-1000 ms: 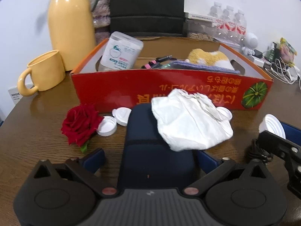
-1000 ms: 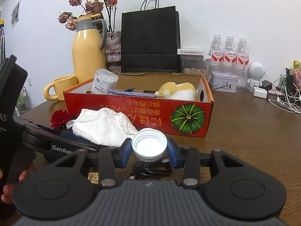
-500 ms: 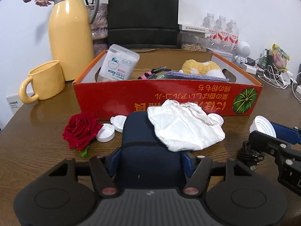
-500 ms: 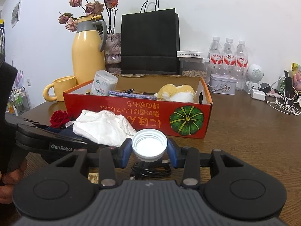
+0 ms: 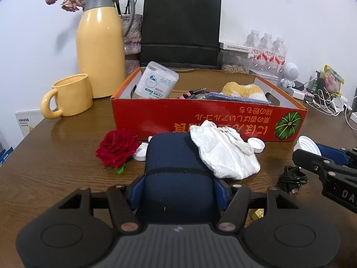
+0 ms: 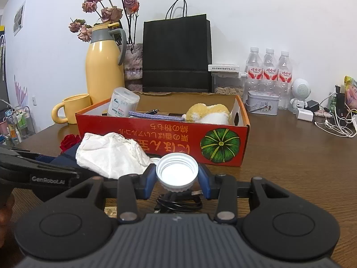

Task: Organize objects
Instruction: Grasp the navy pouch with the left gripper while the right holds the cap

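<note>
- Red rose (image 5: 116, 148): on the bench, just left of the navy case, in front of the red box (image 5: 200, 120).
- Navy case (image 5: 176, 169): soft, rounded, dark blue; left tongs (image 5: 177, 189) clamp its near end, likely bound for the box.
- White cloth (image 5: 225, 156): crumpled, draped over the case's right edge.
- White cap (image 6: 177, 171): ribbed, open side up, pinched in right tongs (image 6: 177, 178), right of the case.

tabletop (image 5: 55, 174): I see dark wood, grained, slight sheen
box (image 5: 156, 116): printed red cardboard
navy case (image 5: 178, 156): matt fabric
cap (image 6: 177, 171): smooth white plastic, ribbed
</note>
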Tool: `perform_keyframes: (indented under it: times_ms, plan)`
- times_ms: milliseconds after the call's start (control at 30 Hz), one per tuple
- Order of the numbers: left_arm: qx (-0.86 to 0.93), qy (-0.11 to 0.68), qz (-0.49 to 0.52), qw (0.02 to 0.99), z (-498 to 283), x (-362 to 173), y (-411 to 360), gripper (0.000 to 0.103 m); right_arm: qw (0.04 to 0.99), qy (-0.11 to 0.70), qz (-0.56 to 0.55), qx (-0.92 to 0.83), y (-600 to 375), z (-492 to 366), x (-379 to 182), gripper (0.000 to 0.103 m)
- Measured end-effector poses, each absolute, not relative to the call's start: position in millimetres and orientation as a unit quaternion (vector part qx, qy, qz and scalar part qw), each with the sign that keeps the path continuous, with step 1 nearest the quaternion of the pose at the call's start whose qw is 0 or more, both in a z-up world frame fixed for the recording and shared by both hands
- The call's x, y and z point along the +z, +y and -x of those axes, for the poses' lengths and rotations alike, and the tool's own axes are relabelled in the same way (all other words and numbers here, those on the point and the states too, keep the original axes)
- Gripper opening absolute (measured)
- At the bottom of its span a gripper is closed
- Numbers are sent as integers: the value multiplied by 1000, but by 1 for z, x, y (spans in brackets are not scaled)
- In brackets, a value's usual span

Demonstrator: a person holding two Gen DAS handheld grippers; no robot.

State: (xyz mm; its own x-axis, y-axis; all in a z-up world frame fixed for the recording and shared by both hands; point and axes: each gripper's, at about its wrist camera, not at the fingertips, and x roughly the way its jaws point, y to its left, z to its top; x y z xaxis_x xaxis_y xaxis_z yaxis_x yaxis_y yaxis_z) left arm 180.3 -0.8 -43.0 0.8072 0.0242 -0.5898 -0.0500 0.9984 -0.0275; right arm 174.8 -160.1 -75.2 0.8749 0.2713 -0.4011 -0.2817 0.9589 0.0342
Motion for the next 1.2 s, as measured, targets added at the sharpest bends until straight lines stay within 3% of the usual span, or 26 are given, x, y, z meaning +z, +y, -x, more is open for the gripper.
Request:
perform_keyframes:
  times_ms: [433,1200]
  plan:
    - [35,267,16,963,-148,-17,8,61,971,193,15,140,-159,-167,-75,41]
    - [64,288,-41,955,-143,-23,13,61,971,192,14,141,-156,-161,-75,41]
